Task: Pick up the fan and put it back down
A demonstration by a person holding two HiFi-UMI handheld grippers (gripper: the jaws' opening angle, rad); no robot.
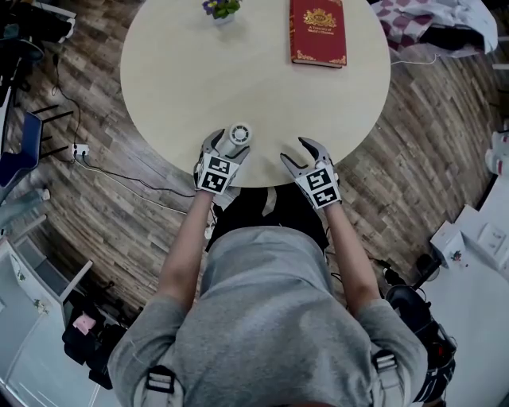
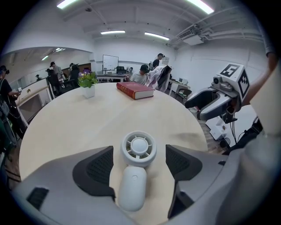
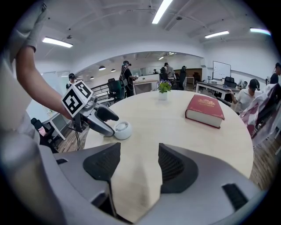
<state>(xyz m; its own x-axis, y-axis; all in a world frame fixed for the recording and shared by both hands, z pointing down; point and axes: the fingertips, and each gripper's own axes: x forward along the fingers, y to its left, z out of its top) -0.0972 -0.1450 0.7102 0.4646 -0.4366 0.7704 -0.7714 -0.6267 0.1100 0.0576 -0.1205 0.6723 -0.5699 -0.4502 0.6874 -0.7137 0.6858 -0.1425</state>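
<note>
The small white hand fan point(image 2: 138, 148) lies on the round beige table point(image 1: 183, 87) near its front edge, round head pointing away from me. My left gripper point(image 2: 138, 165) stands open around it: the dark pads point(image 2: 99, 169) sit on either side of the handle with a gap to each. In the head view the fan point(image 1: 237, 137) shows between the left gripper's point(image 1: 229, 148) fingers. My right gripper point(image 1: 300, 156) hovers open at the table edge to the right, nothing between its jaws. The right gripper view shows the fan's head point(image 3: 122, 130) beside the left gripper point(image 3: 102, 119).
A red hardcover book point(image 1: 318, 32) lies at the table's far right. A small potted plant point(image 1: 221, 9) stands at the far middle. Cables and a power strip point(image 1: 79, 149) lie on the wood floor at left. People sit and stand in the room beyond.
</note>
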